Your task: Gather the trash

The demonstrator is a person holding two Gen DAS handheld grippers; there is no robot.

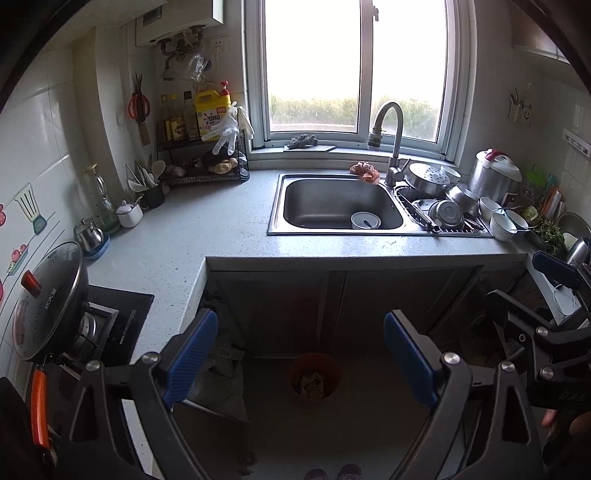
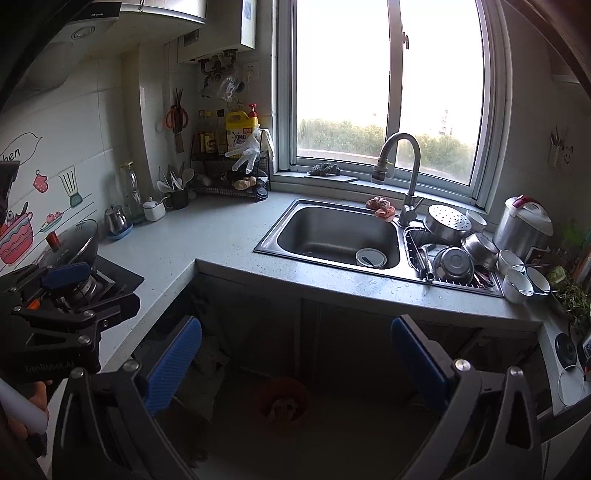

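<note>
Fingers of your left gripper (image 1: 301, 354) and right gripper (image 2: 295, 356) hang spread and empty, framing the floor bin (image 1: 314, 376) below the table's front edge (image 1: 369, 262), ready for trash.

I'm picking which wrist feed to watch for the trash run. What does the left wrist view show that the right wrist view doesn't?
Only the left wrist view shows the orange pan handle and the person's feet on the floor. Only the right wrist view shows the range hood and the "GenRobot.AI" label on the left gripper. Both share the sink, the white cup in it, the faucet and the red trash bin on the floor; both grippers are open.
</note>
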